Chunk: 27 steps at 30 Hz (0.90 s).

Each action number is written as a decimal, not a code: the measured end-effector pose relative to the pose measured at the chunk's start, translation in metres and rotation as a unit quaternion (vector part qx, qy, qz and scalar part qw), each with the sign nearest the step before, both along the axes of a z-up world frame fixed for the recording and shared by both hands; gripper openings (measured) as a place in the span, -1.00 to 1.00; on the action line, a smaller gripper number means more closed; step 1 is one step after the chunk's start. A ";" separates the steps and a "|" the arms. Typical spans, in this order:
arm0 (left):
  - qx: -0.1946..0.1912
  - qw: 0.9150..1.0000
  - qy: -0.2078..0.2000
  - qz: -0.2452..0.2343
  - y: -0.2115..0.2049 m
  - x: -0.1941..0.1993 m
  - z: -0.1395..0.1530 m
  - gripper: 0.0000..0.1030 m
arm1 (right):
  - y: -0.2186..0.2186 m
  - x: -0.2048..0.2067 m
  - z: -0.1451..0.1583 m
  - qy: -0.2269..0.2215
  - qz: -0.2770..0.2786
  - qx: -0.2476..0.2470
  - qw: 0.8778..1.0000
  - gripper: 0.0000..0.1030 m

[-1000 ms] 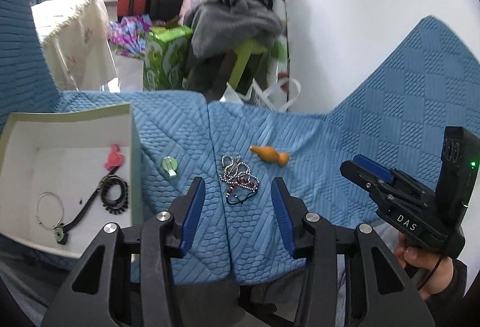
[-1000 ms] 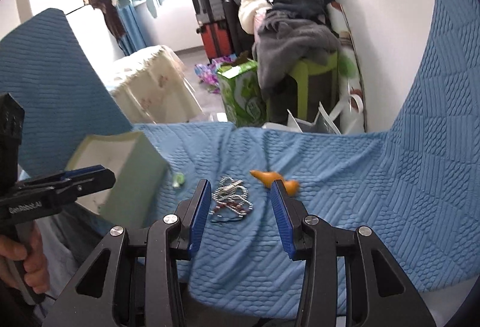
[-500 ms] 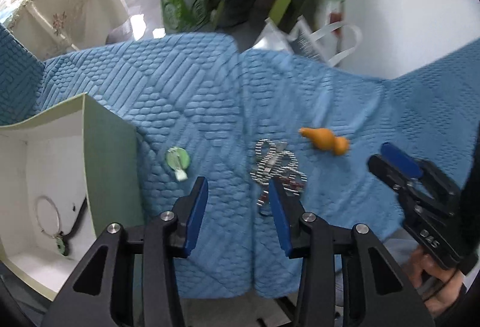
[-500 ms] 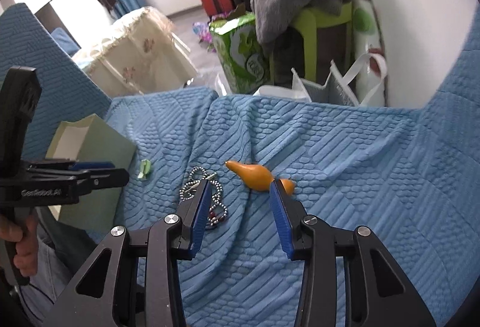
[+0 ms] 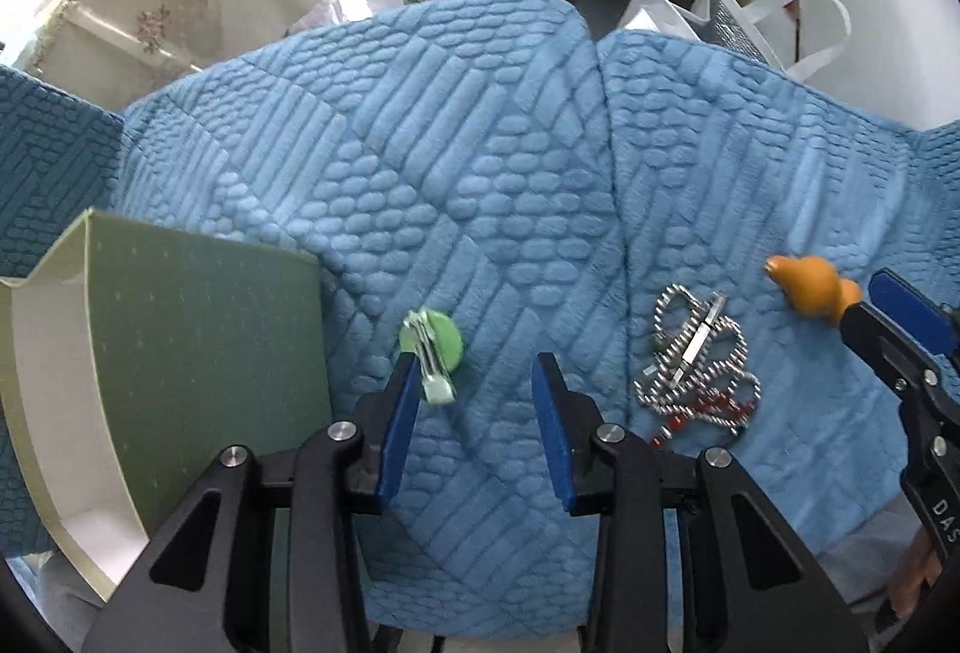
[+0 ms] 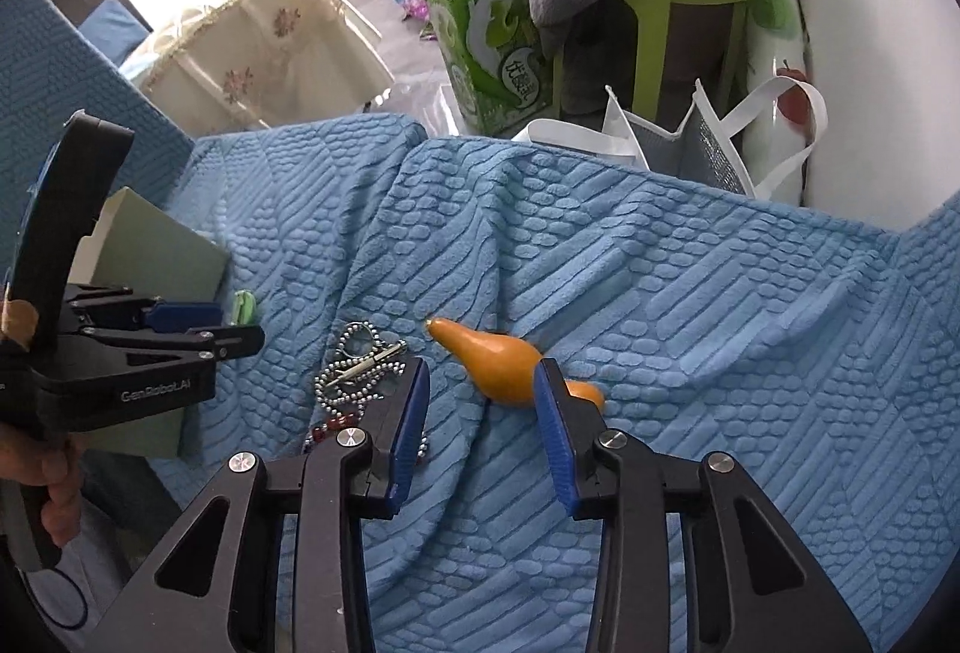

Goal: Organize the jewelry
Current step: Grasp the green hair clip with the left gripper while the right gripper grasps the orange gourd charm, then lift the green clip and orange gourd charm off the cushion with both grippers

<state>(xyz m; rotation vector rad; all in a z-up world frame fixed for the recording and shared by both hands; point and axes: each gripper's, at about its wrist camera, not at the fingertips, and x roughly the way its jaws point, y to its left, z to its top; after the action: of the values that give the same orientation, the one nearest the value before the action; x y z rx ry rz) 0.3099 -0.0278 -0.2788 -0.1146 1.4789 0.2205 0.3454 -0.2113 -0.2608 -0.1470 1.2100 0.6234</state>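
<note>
The left wrist view looks almost straight down, close over the blue quilted cover, with the left tool filling its lower edge. The right wrist view sits a little further back and tilts steeply downward but more forward, so it also takes in the room beyond. Both views share the middle of the cover: the bead chain, the orange gourd charm, the green clip and the green box. Each view also catches the other tool at its side edge.
</note>
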 end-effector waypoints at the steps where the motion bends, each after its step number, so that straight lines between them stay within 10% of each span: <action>1: 0.004 1.000 0.003 -0.001 -0.001 0.001 -0.003 -0.24 | 0.001 0.001 -0.001 0.001 0.002 -0.001 1.000 -0.34; 27: -0.015 0.999 -0.028 -0.007 0.006 -0.013 0.003 -0.70 | 0.012 0.006 -0.026 -0.003 0.029 -0.052 0.998 -0.45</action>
<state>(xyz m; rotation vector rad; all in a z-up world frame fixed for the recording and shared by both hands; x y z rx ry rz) 0.2967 -0.0222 -0.2759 -0.1336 1.4280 0.1829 0.3513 -0.1997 -0.2863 -0.2728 1.2368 0.6107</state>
